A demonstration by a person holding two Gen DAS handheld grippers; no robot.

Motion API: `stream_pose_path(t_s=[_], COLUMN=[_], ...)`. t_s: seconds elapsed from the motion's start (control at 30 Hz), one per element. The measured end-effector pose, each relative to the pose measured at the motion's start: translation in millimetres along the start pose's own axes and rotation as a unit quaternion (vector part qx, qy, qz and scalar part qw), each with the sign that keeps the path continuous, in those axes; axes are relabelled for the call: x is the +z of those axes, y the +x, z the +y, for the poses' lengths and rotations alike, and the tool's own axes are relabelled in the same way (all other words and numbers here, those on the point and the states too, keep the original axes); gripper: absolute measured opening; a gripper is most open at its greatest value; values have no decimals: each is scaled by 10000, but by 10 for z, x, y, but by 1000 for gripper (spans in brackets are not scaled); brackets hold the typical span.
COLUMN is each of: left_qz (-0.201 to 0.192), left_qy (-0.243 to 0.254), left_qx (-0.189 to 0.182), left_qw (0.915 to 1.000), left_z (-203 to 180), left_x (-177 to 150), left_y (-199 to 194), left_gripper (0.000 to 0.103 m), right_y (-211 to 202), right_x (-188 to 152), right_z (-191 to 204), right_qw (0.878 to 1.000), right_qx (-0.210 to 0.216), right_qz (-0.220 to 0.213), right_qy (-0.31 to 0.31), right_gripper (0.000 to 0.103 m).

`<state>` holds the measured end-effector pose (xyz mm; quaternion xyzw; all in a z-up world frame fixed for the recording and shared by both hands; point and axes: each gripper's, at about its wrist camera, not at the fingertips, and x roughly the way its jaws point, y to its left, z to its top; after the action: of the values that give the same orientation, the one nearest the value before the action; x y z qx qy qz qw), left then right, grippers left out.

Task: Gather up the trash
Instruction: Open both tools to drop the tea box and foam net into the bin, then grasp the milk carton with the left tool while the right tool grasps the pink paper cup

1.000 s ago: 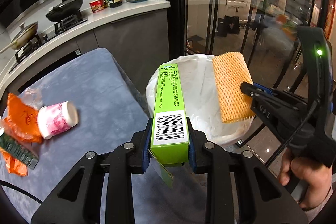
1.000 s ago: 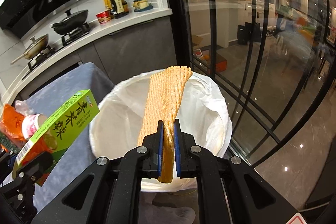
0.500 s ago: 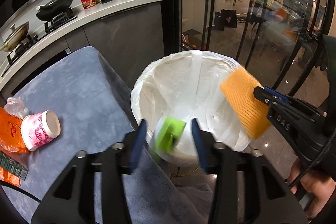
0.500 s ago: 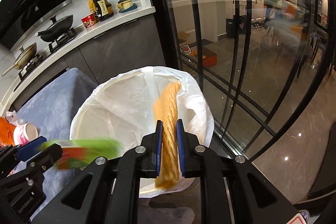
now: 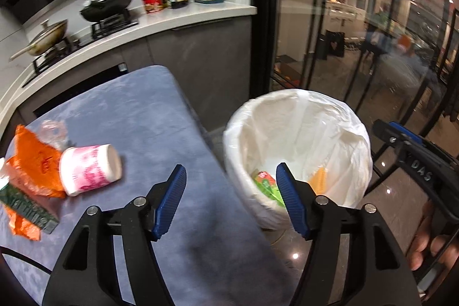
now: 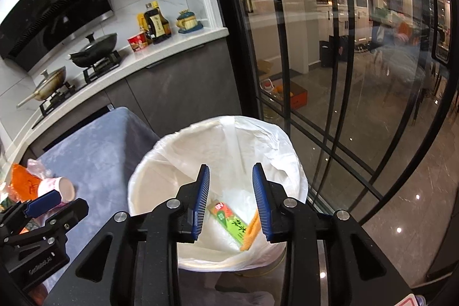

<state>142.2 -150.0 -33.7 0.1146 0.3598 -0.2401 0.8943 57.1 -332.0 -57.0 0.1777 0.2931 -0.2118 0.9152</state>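
Remaining trash on the table (image 5: 137,116), near its left edge: paper cup (image 5: 90,169) on its side, light and crushable, best pinched across its rim; left gripper (image 5: 231,201) and right gripper (image 6: 231,201) both empty, jaws opening over the lined bin (image 6: 149,171).

We look forward and down along each hand's tongs. Our left view sits near the tabletop (image 5: 137,116) edge, our right directly above the bin (image 6: 160,154); both share bin, tabletop and kitchen beyond.
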Motion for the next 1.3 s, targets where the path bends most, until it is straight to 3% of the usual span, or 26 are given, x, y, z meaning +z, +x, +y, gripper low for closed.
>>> stream_pose_path(t_s=[0.27,0.6,0.8,0.93,1.3], left_qz=[-53,-30,-123,-148,-81], left_qy=[-433,-1054,-1337,-1600,-1931], left_qx=[560,1337,1790,1998,2163], left_qw=[9975,9854,9746,9666,9570], left_z=[534,1290,1682,1938,2283], left_x=[-186,-464,-591,-644,-672], left_y=[-254,-623,-814,-860,-603], left_gripper=[69,70,82,90,92], right_y=[-222,-379,-387,-400,-287], right_x=[-47,-200,-319,-394,-521], right_z=[370,998,1373,1612,2064], right_qw=[9991,9938,9889,9858,9802], right_qx=[341,863,1134,1259,1462], right_qz=[-86,-40,83,130,357], right_qy=[-250,-696,-954,-1106,-1291], right_gripper=[39,49,53,57,59])
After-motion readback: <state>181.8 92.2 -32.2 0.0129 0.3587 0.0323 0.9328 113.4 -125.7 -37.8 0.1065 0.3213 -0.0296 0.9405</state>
